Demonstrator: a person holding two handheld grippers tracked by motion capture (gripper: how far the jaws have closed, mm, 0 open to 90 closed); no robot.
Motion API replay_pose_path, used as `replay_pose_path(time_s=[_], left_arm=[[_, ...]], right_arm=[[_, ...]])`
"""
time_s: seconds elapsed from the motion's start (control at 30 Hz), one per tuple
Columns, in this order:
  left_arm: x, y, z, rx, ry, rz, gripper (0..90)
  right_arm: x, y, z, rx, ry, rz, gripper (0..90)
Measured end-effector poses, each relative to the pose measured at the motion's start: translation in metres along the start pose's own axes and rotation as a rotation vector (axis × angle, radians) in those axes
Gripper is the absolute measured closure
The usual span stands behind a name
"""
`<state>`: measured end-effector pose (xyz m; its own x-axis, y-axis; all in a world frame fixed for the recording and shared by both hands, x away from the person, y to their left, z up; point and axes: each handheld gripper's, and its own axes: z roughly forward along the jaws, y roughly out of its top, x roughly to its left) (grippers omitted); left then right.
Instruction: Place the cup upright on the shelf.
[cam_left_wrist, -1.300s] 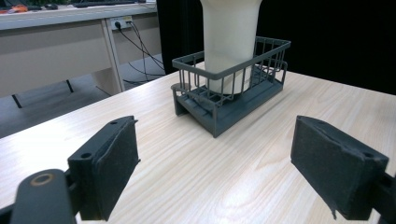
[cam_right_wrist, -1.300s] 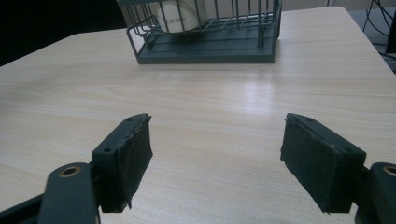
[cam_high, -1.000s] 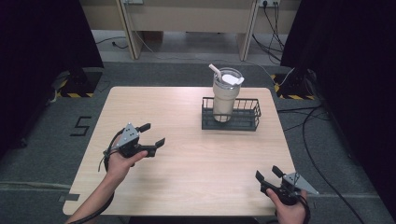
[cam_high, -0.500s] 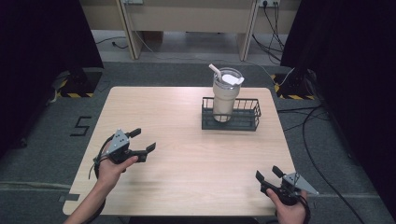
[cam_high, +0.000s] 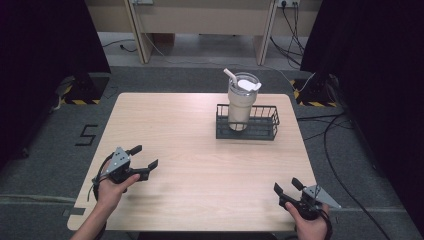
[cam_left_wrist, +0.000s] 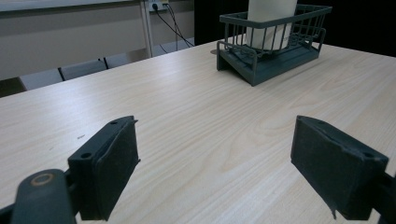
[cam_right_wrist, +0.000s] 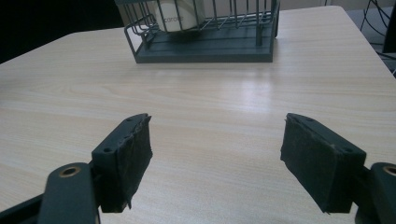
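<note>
On the wooden surface, two tongs rest low, both empty.
From the high view, the left tongs and right tongs gape, well apart from the tumbler standing in the wire basket at the far right. Each gripper view shows jaws spread wide, pointing toward the basket.

Cream tumbler (lidded, with straw) stands seemingly upright in wire basket.
</note>
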<state>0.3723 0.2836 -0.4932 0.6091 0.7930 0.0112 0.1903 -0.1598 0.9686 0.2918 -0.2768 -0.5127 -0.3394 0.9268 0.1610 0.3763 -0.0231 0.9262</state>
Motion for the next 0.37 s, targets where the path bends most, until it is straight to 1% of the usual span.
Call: replay_pose_path(time_s=[0.13, 0.23, 0.3, 0.37], left_arm=[[0.0002, -0.0064, -0.0019, 0.000, 0.010, -0.019, 14.2], [-0.0002, -0.0097, -0.0027, 0.001, 0.008, -0.030, 14.2], [-0.0002, -0.0095, -0.0018, 0.003, 0.005, -0.036, 14.2], [-0.0015, -0.0055, 0.0019, -0.003, -0.013, -0.041, 14.2]], right_arm=[[-0.0002, -0.0004, 0.0000, 0.001, 0.003, 0.003, 24.6], [0.0002, -0.0006, -0.0003, 0.002, 0.002, 0.003, 24.4], [0.0000, -0.0005, -0.0004, 0.000, 0.001, -0.002, 24.2], [-0.0003, -0.0004, -0.0001, 0.000, 0.000, -0.001, 24.0]])
